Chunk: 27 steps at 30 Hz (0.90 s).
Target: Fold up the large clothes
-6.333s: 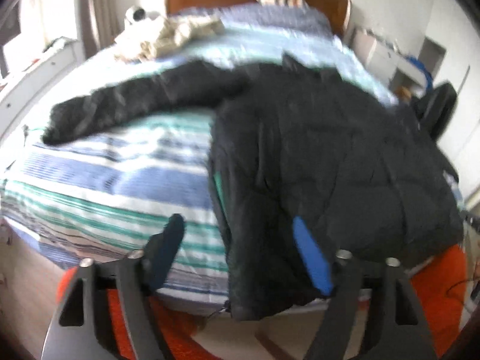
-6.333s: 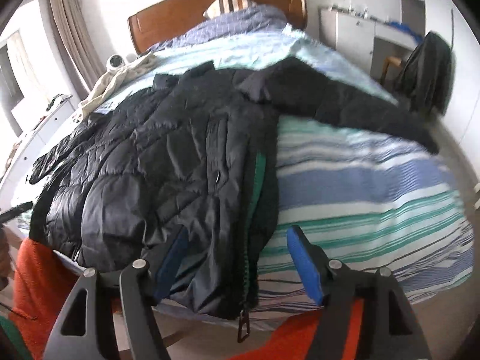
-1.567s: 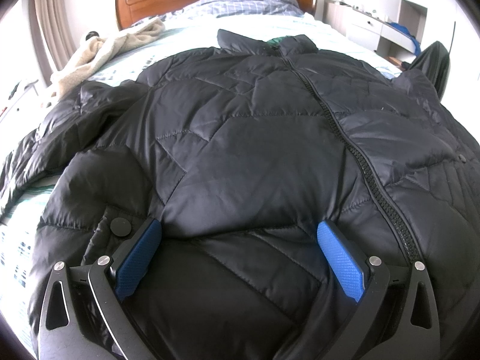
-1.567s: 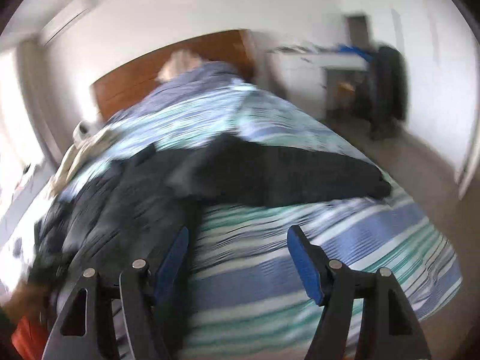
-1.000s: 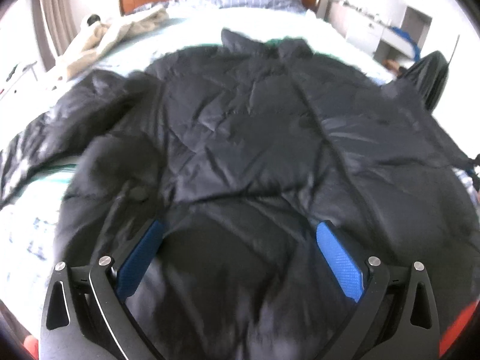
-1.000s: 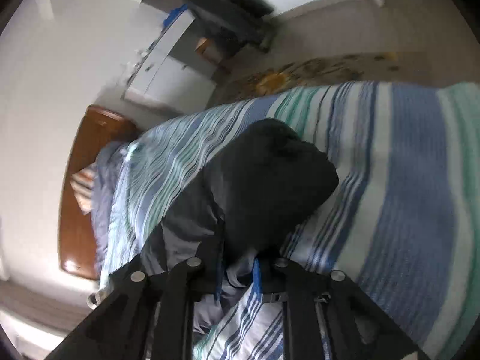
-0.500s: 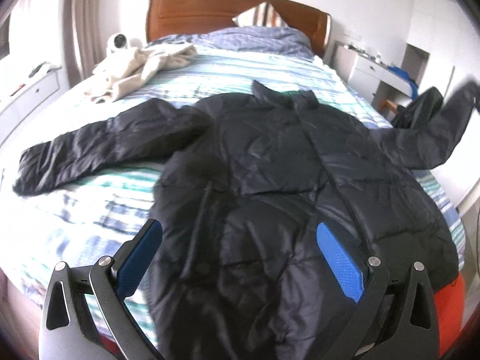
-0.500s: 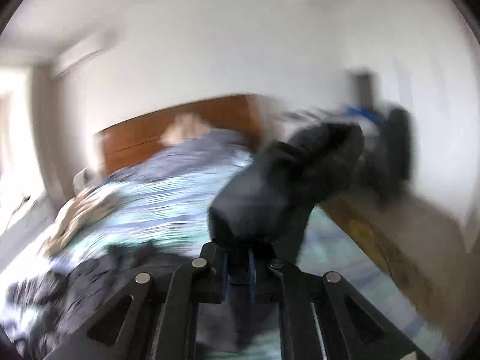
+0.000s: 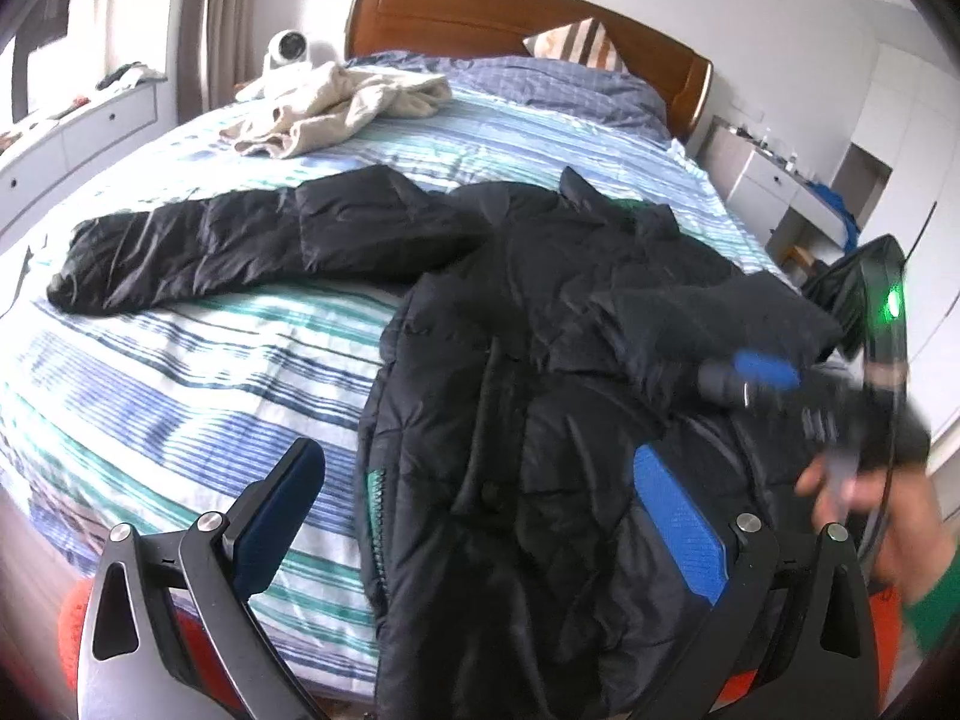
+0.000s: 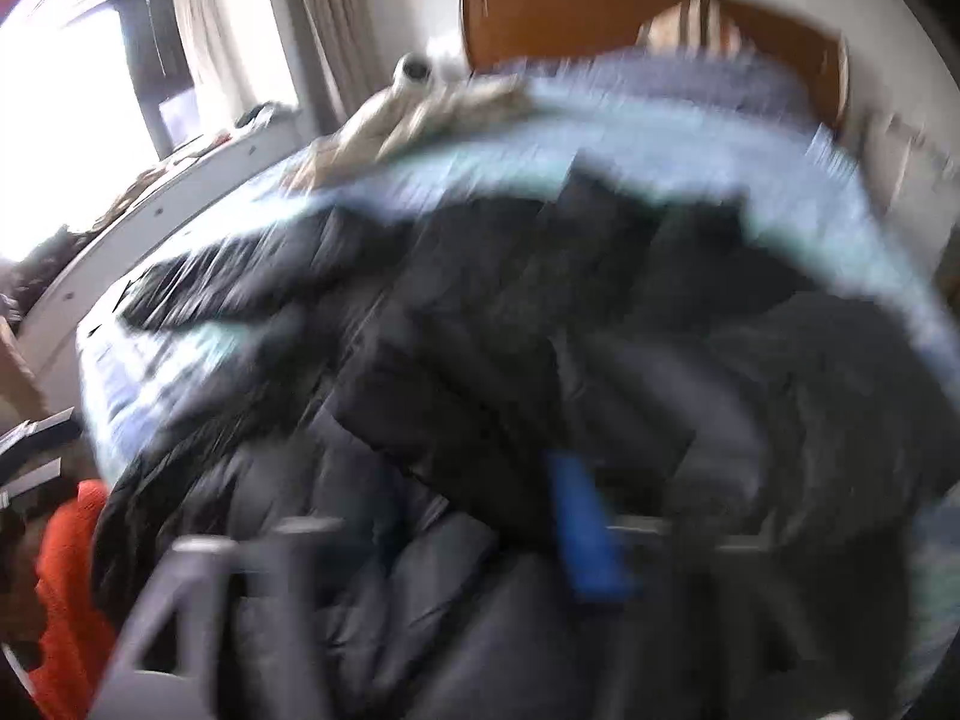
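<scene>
A black quilted jacket lies face up on the striped bed. Its left sleeve stretches out flat to the left. The right sleeve is folded inward across the chest. My left gripper hovers open over the jacket's lower left edge, holding nothing. My right gripper, held by a hand, is blurred at the sleeve's cuff; its jaws are opening and the sleeve rests on the jacket. The right wrist view is smeared: the right gripper shows one blue pad over the jacket.
A beige garment is bunched at the bed's far left, near the wooden headboard and a striped pillow. A white dresser stands left, a white desk right. Orange fabric shows at the foot.
The right gripper, shut on the right sleeve's cuff, swung it up and over onto the jacket body and its jaws parted. The left gripper drew back from the jacket toward the foot.
</scene>
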Motion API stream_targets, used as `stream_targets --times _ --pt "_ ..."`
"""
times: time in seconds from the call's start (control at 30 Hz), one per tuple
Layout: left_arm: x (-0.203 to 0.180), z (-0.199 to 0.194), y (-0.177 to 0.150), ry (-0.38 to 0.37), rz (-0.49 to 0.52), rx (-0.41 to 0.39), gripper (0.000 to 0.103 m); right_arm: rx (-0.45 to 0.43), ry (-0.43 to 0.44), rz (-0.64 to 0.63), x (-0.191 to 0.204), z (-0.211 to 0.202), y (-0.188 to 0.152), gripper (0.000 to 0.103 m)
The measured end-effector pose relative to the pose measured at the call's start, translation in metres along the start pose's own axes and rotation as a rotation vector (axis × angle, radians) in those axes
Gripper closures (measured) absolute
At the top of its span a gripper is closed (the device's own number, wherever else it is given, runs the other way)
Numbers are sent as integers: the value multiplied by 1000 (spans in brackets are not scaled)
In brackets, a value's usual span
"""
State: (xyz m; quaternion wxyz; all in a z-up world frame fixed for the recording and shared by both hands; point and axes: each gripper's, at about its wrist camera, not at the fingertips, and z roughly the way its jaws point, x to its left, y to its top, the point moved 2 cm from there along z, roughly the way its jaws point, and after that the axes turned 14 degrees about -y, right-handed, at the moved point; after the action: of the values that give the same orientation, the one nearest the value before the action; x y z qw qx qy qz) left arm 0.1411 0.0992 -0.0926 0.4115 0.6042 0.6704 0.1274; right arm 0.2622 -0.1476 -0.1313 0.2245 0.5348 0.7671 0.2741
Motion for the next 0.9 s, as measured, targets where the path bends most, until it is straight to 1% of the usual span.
stream_targets --times 0.1,0.13,0.2,0.27,0.33,0.37,0.4,0.47,0.5,0.53,0.57,0.6,0.63,0.7,0.77,0.8,0.83,0.9 --pt "2 8 3 -54 -30 7 1 -79 12 -9 5 -42 -24 14" --pt "0 14 7 -85 -40 13 1 -105 9 -7 7 -57 -32 14" --pt "-10 31 19 -170 -45 39 1 -143 -8 -11 -1 -86 -45 14" --pt "-25 60 35 -267 -27 87 1 -144 -32 -20 -3 -103 -57 14" --pt "-37 90 46 -304 -11 132 1 -135 -50 -12 -6 -114 -70 14" --pt "-45 114 52 -315 2 167 1 -132 -58 0 -10 -121 -79 14" --pt "-49 128 55 -307 8 187 2 -129 -62 17 -15 -127 -87 14" --pt "-57 168 58 -245 31 248 21 -129 -69 53 -26 -140 -96 14" --pt "-60 182 57 -219 38 276 41 -140 -75 85 -32 -150 -102 14" --pt "-62 193 56 -208 40 301 67 -152 -83 116 -39 -157 -106 14" --pt "-65 200 56 -197 40 305 76 -161 -95 141 -44 -158 -109 14" --pt "-68 199 57 -185 49 291 85 -172 -113 169 -49 -164 -114 14" --pt "-74 194 62 -181 72 273 92 -180 -129 189 -53 -168 -121 14" --pt "-85 184 75 -186 126 241 93 -192 -162 236 -65 -173 -132 14" --pt "-91 171 103 -168 191 180 93 -184 -151 251 -76 -170 -133 14" --pt "-89 170 113 -158 200 164 93 -181 -146 248 -81 -169 -129 14" --pt "-83 169 130 -142 200 140 93 -182 -148 240 -88 -167 -123 14" --pt "-65 171 152 -111 175 108 93 -201 -157 226 -100 -167 -106 14"
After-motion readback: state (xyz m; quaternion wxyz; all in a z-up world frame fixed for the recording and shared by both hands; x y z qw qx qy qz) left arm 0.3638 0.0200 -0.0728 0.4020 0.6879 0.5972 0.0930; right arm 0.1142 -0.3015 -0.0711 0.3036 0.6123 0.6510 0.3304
